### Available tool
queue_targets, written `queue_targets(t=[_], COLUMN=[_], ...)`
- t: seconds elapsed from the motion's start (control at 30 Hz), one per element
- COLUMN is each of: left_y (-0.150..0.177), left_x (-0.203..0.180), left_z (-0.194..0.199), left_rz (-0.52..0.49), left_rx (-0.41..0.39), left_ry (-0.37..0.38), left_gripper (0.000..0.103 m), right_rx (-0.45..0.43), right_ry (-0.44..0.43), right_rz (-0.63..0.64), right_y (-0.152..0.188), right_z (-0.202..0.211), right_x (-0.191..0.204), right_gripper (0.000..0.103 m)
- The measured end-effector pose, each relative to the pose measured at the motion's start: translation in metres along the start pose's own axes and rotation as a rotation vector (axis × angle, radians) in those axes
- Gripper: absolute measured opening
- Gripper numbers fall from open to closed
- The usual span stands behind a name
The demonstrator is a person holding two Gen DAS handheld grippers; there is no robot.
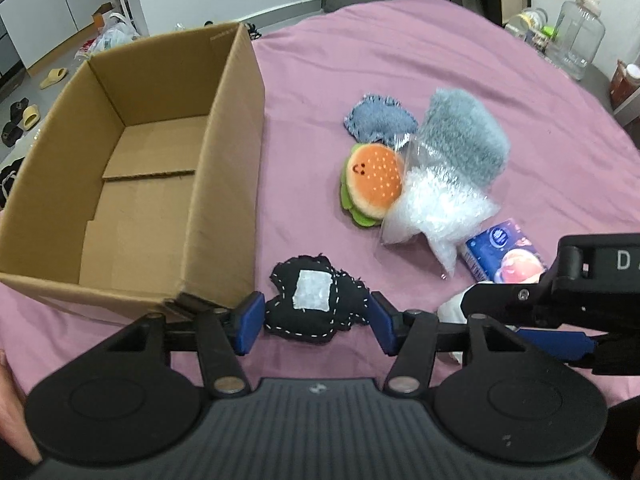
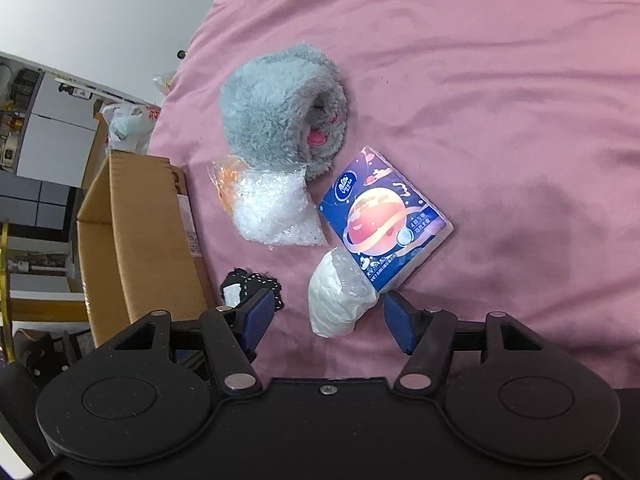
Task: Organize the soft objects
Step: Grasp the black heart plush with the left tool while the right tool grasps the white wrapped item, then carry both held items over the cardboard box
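Observation:
A black stitched cushion (image 1: 316, 308) with a white patch lies on the pink bedspread (image 1: 400, 60), close to the corner of an open cardboard box (image 1: 224, 184). My left gripper (image 1: 316, 322) straddles the cushion, and its blue pads (image 1: 251, 325) sit at the cushion's edges without visibly squeezing it. In the right wrist view, my right gripper (image 2: 328, 314) is open around a white plastic-wrapped wad (image 2: 336, 300), with gaps on both sides. A blue tissue pack (image 2: 384, 216) leans on that wad.
A burger plush (image 1: 372, 182), a denim pad (image 1: 378, 118), a grey fluffy slipper (image 2: 280, 108) and a bubble-wrap bag (image 2: 276, 212) lie further out on the bedspread. The box holds only a loose cardboard flap (image 1: 148, 174). Clear jars (image 1: 580, 36) stand past the bed's far right edge.

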State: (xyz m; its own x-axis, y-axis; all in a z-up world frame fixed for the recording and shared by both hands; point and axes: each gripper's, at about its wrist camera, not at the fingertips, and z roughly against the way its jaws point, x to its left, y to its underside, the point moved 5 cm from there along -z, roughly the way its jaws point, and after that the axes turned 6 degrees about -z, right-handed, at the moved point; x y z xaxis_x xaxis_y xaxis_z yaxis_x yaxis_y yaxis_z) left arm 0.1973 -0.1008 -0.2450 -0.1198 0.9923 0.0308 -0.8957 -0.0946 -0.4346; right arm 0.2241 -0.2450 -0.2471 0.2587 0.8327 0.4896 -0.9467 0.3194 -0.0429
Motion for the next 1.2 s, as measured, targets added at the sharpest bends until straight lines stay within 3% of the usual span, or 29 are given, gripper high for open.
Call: queue_targets(t=[0.4, 0.47, 0.57, 0.63, 1.2], left_y=[0.009, 0.009, 0.009, 0.009, 0.005], left_x=[-0.010, -0.010, -0.009, -0.009, 0.016], left_z=[-0.022, -0.021, -0.018, -0.016, 0.036], left_rz=[-0.003, 0.003, 0.013, 0.015, 0.082], left_rx=[0.034, 0.033, 0.032, 0.031, -0.056], left_ry=[-0.057, -0.031, -0.018, -0.009, 0.114], left_gripper=[0.055, 0.043, 0.034, 0.031, 0.028], right_rx=[0.013, 0.011, -0.001, -0.005, -0.210], right_ry=[0.037, 0.045, 0.064, 0.059, 0.002], right_rz=[-0.012, -0.004, 0.002, -0.001, 0.102], right_y=[-0.005, -0.005, -0.003, -0.002, 0.013], right_z=[-0.020, -0.023, -0.024, -0.024, 0.042], right_x=[-0.001, 0.001, 0.002, 0.002, 0.029], right_gripper=[0.061, 0.061, 0.043, 0.040, 0.039])
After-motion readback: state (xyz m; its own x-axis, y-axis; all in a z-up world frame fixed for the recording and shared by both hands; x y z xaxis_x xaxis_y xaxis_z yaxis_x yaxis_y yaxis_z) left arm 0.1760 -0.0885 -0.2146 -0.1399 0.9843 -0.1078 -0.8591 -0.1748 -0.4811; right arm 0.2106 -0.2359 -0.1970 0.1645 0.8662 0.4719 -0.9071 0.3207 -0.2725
